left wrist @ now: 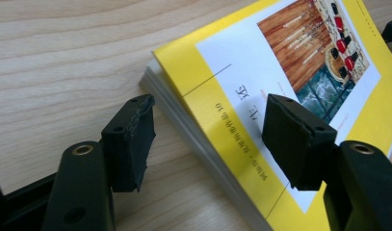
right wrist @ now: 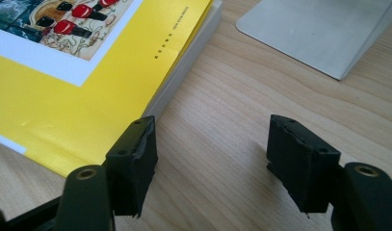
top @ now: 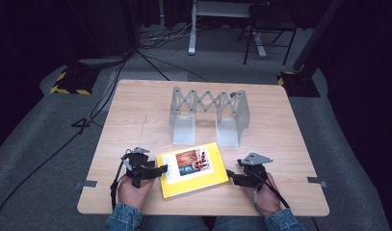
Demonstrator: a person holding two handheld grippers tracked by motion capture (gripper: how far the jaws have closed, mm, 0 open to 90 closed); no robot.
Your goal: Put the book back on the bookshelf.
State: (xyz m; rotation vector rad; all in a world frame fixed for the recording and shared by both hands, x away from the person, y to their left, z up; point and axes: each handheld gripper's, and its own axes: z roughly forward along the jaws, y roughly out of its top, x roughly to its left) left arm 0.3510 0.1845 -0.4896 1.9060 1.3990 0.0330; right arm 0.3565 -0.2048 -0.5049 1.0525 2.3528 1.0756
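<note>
High view: at the near edge of the pale wooden table (top: pixel 136 115), a flat yellow paperback book with a white panel and a colour picture on its cover (top: pixel 191 168) lies face up, turned slightly askew, between the person's two hands. The left gripper (top: pixel 161 169) lies level at the book's left edge, its tips over the edge of the cover. The right gripper (top: pixel 234 179) sits just beside the book's right edge, pointing toward it.

In the left gripper view, the black jaws stand wide apart and press on nothing; one jaw hangs over the bare wood beside the book (left wrist: pixel 261 96), the other over the yellow and white cover, so the book's near edge and its stack of grey-white pages run between them.

In the right gripper view, the jaws also stand wide with only bare table between them; the book's corner (right wrist: pixel 87 82) lies just beside one jaw, not clamped.

The cover carries a column of Chinese characters along the yellow margin and larger ones on the white panel; a tiny line of print runs near the spine edge, too small to read.

Farther back, mid-table, stands a grey metal expanding bookend rack with a scissor lattice (top: pixel 208 113); its flat foot (right wrist: pixel 323 33) lies near the right gripper.
</note>
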